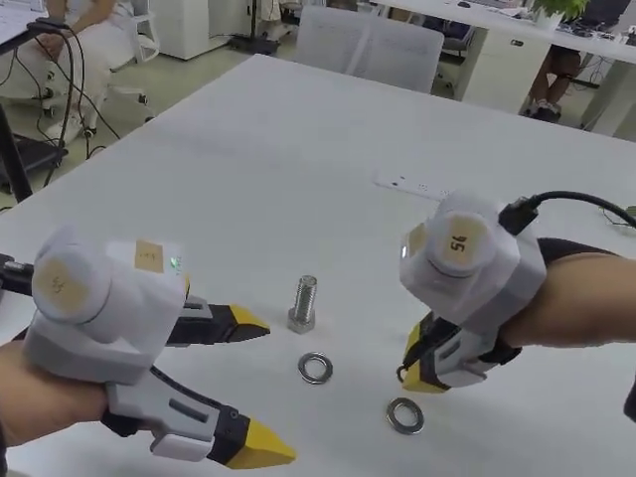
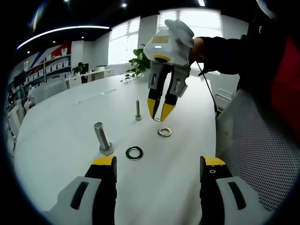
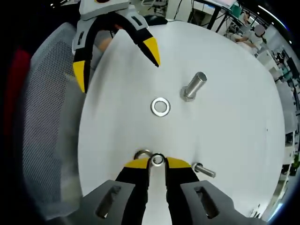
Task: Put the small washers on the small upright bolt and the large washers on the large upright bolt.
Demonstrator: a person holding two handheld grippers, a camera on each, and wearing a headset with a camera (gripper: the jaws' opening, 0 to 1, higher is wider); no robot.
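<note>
**Right gripper (image 3: 158, 163) pinches a small washer (image 3: 157, 160)**

Right gripper view: at bottom centre the jaws are nearly closed on the small washer's rim. It looks like light, stiff, slick steel, so an edge pinch seems the right hold. The small bolt (image 3: 204, 171) stands just right of the tips, and another washer (image 3: 143, 153) peeks out on their left.

Left gripper view: the left gripper (image 2: 159, 161) gapes empty along the bottom. The large bolt (image 2: 103, 138) and large washer (image 2: 134, 153) sit just above it, towards the left.

Head view: the large bolt stands at centre, with the large washer directly below it.
</note>
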